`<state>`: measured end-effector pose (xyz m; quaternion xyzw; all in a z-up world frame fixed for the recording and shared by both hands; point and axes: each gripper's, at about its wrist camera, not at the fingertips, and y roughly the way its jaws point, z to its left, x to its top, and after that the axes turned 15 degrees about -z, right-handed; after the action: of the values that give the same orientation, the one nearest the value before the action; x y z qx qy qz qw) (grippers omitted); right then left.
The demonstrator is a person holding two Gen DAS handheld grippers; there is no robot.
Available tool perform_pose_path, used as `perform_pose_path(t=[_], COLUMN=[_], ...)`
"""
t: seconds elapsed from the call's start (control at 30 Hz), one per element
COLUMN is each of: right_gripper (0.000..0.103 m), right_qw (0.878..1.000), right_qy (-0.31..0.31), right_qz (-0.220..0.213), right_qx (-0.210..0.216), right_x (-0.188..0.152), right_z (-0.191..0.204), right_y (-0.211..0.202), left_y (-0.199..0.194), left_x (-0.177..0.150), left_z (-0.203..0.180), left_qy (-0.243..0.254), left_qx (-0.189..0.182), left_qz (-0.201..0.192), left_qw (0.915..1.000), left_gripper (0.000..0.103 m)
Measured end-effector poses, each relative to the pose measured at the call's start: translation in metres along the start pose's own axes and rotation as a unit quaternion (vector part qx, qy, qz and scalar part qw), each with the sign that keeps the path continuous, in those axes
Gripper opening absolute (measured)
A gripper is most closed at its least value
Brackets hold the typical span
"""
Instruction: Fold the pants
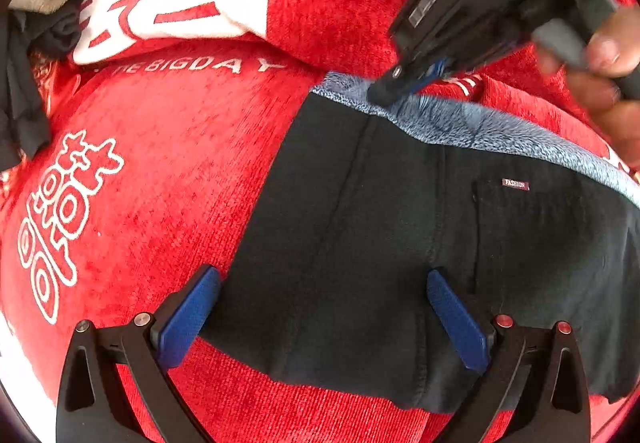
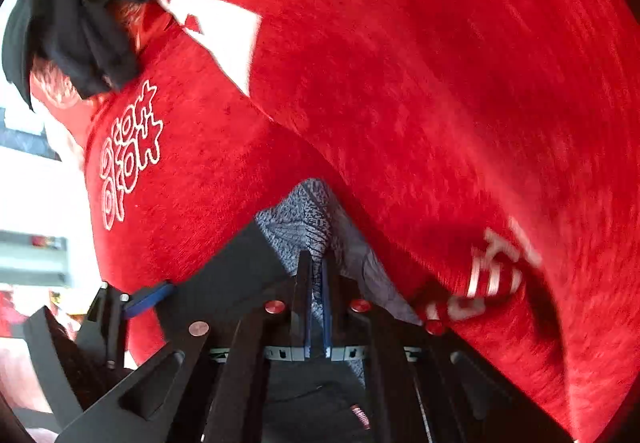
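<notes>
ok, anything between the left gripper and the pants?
Nothing visible. The left gripper is open right over the black pants, its fingers straddling the near edge. The right gripper is shut on the fleece-lined waistband.

Black left gripper (image 1: 320,317) frame, blue pads (image 1: 190,317), red and silver screws.

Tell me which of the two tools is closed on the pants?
The right tool: its blue pads pinch the fleecy grey waistband of the black pants. The left tool stands wide open over the pants' edge, gripping nothing.
</notes>
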<state>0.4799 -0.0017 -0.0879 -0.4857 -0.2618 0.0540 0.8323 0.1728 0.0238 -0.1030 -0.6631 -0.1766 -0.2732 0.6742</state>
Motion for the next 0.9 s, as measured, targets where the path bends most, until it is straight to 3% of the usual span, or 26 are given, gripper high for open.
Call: perform_pose_path(t=[0.07, 0.13, 0.17, 0.3, 0.4, 0.43, 0.5, 0.57, 0.63, 0.73, 0.77, 0.9], right_gripper=[0.007, 0.014, 0.019, 0.02, 0.02, 0.02, 0.02, 0.02, 0.02, 0.02, 0.02, 0.02], right_qw=[0.999, 0.998, 0.997, 0.989, 0.974, 0.968, 0.958, 0.949, 0.928, 0.874, 0.851, 0.8], right_qy=[0.032, 0.043, 0.048, 0.08, 0.162, 0.185, 0.22, 0.24, 0.309, 0.451, 0.494, 0.563], right_qz=[0.005, -0.022, -0.035, -0.081, -0.107, -0.106, -0.084, -0.049, -0.05, -0.123, -0.147, -0.202], right_qx=[-0.014, -0.033, -0.043, -0.096, -0.12, -0.132, -0.162, -0.199, -0.202, -0.131, -0.099, -0.044], right_x=[-0.004, -0.01, -0.012, -0.037, -0.091, -0.112, -0.165, -0.212, -0.266, -0.346, -0.372, -0.412], right_z=[-0.011, -0.015, -0.015, -0.019, -0.038, -0.046, -0.058, -0.066, -0.079, -0.09, -0.091, -0.092], right_y=[0.012, 0.007, -0.001, -0.069, -0.13, -0.145, -0.168, -0.178, -0.2, -0.24, -0.249, -0.25], left_y=[-0.006, -0.016, -0.02, -0.013, 0.019, 0.03, 0.029, 0.022, 0.004, -0.021, -0.027, -0.033], left_x=[0.007, 0.017, 0.022, 0.044, 0.038, 0.034, 0.033, 0.037, 0.04, 0.044, 0.045, 0.036], left_z=[0.002, 0.005, 0.006, -0.005, -0.017, -0.015, -0.008, -0.008, -0.015, -0.044, -0.059, -0.125], left_qy=[-0.002, -0.008, -0.007, 0.014, 0.048, 0.043, 0.009, 0.015, 0.032, 0.052, 0.064, 0.1], left_qx=[0.0, -0.003, -0.004, -0.011, 0.014, 0.005, -0.001, 0.012, 0.022, -0.003, -0.015, -0.065], left_qz=[0.007, -0.003, -0.009, -0.007, 0.022, 0.034, 0.042, 0.053, 0.047, 0.029, 0.024, 0.038], left_qw=[1.0, 1.0, 0.9999, 0.9998, 0.9985, 0.9985, 0.9991, 0.9984, 0.9981, 0.9982, 0.9975, 0.9921], left_gripper=[0.103, 0.103, 0.103, 0.103, 0.103, 0.103, 0.103, 0.103, 0.103, 0.103, 0.103, 0.103])
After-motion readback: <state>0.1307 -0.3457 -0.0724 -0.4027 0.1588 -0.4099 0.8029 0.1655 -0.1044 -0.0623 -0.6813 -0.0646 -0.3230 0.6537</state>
